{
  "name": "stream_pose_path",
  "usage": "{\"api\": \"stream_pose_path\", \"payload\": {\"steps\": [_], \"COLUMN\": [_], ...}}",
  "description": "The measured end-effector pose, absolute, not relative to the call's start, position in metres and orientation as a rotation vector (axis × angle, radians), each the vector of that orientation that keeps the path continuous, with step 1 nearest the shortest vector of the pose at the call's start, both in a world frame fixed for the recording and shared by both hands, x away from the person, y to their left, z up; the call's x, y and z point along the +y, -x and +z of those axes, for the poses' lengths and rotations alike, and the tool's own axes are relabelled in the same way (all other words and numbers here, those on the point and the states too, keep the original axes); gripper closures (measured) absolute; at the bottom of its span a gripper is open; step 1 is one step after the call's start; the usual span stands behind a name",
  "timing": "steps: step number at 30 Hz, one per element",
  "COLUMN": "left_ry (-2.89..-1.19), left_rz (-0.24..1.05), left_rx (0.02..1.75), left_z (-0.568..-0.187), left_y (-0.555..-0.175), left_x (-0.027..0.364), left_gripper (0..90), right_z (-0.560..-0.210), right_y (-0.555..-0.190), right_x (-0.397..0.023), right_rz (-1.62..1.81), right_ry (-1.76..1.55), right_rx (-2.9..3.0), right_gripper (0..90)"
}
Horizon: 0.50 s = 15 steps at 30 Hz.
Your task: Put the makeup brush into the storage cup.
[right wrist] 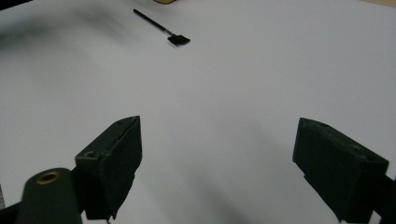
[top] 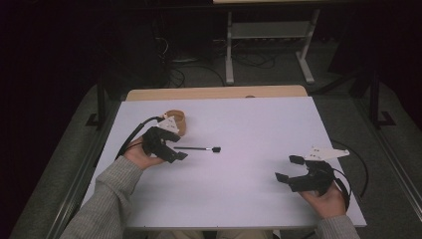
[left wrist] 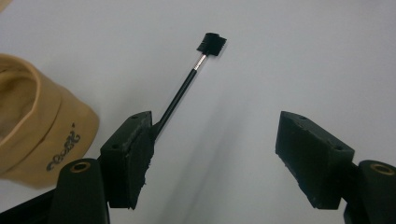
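A thin black brush [top: 201, 148] with a small square head lies flat on the white table [top: 239, 199], head pointing right. My left gripper [top: 178, 146] hovers at the brush's handle end, jaws wide apart. In the left gripper view the brush [left wrist: 182, 93] runs up from behind the left jaw's tip, and the gap of the left gripper [left wrist: 215, 119] holds nothing. A tan cup [top: 176, 121] stands just behind that hand; the same cup [left wrist: 32, 121] shows dark printing. My right gripper [top: 287, 168] rests open near the front right, its jaws [right wrist: 218, 122] empty, with the brush [right wrist: 152, 19] far off.
A wooden strip [top: 214, 92] borders the table's far edge. Beyond it, on the grey floor, stand a metal frame [top: 268, 30] and loose cables [top: 179, 74]. A rail [top: 84, 169] runs along the table's left side. Each gripper trails a black cable.
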<state>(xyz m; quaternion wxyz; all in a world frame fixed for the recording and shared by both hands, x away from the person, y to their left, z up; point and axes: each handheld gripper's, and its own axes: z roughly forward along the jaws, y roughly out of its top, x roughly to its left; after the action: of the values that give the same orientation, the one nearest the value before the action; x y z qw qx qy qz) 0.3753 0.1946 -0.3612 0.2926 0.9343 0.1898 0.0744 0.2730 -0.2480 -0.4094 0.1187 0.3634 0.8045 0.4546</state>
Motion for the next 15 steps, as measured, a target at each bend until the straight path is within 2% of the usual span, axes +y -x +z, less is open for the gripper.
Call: {"api": "stream_pose_path", "payload": {"steps": [9, 15], "left_ry": [-2.551, -2.589], "left_rz": [0.18, 0.153], "left_rx": [0.457, 0.442], "left_z": [-0.362, -0.365], "left_y": [-0.391, -0.403], "left_x": [0.168, 0.156], "left_gripper": [29.6, 32.6], "right_z": [-0.41, -0.409], "right_y": [-0.275, -0.276], "right_x": [-0.246, -0.246], "right_rz": [1.343, 1.338], "right_ry": [-1.041, -1.035], "right_rx": [2.376, 2.375], "right_gripper": [18.0, 17.2]}}
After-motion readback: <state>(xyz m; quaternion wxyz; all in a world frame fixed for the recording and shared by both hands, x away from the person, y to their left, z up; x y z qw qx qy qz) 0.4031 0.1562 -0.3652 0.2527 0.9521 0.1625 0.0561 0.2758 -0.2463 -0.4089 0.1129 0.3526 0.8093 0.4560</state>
